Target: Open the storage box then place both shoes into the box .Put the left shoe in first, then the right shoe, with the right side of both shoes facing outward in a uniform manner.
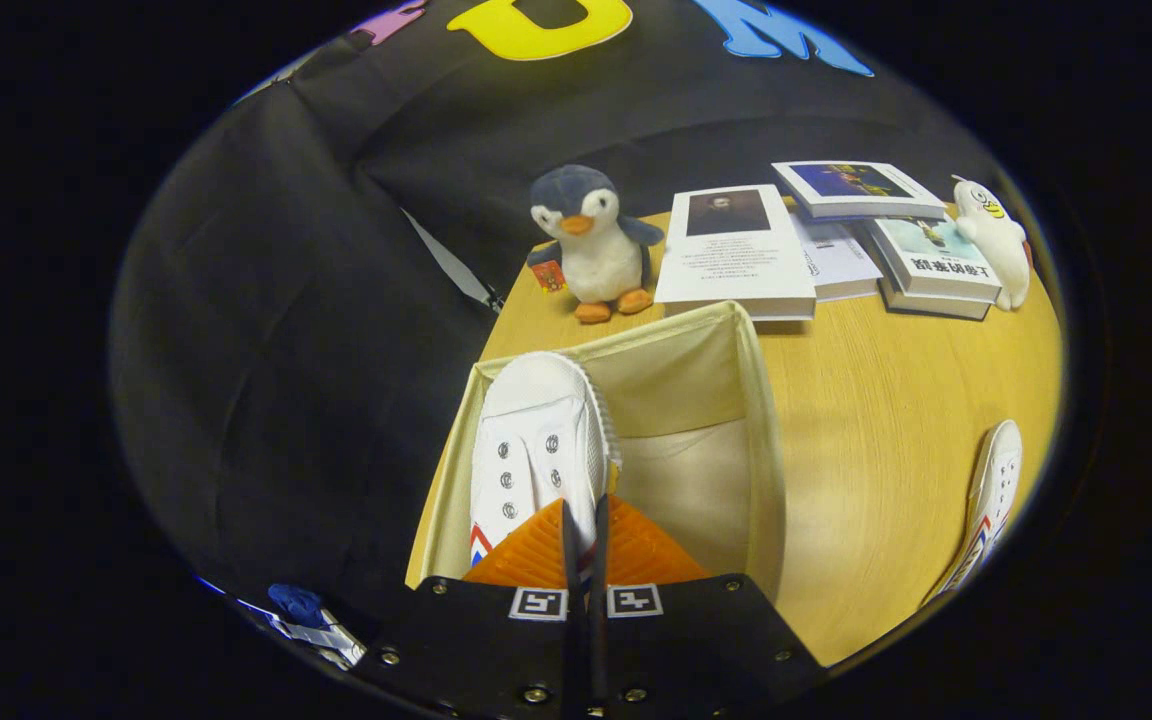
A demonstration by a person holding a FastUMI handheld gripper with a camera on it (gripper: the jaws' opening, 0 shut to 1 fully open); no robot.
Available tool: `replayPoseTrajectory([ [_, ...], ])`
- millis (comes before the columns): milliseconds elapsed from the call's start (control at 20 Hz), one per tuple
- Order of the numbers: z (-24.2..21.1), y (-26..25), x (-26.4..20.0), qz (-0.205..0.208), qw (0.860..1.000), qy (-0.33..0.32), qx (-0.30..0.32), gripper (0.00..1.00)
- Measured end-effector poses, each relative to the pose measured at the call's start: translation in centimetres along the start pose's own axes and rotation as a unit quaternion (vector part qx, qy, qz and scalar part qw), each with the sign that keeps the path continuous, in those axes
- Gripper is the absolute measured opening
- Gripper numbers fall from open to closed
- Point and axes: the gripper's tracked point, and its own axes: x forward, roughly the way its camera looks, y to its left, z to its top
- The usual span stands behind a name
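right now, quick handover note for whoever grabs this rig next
Gripper: fingers closed on the rear edge of the first shoe, holding it in the left part of the open storage box.
Second shoe lies on the table, right of the box.
Done: box open, first shoe going in.
Left: release it, then box the second shoe facing the same way.

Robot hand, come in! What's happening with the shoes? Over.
Gripper shut on first shoe, over open storage box. Second shoe waiting on table. Nothing blocking.

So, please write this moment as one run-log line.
gripper: shut on first shoe | shoe: over open storage box | second shoe: on table
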Motion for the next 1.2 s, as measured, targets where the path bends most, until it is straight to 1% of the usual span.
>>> replayPoseTrajectory([
  [200,-1.2,-0.4,2.2,-0.032,0.999,0.018,0.001,0.0],
  [500,-2.4,0.3,4.2,-0.06,0.997,0.036,-0.012,0.01],
  [550,-2.6,0.9,4.3,-0.052,0.998,0.04,-0.017,0.08],
  [600,-2.9,2.1,4.5,-0.03,0.999,0.038,-0.016,0.11],
  [750,-2.0,3.8,2.6,-0.005,0.999,0.013,-0.039,0.72],
  [850,-0.9,4.1,0.6,0.002,0.997,-0.014,-0.075,0.99],
  [1050,1.5,3.1,-4.1,0.014,0.99,-0.064,-0.123,0.99],
  [1200,2.9,0.4,-7.6,0.004,0.984,-0.095,-0.149,0.99],
])
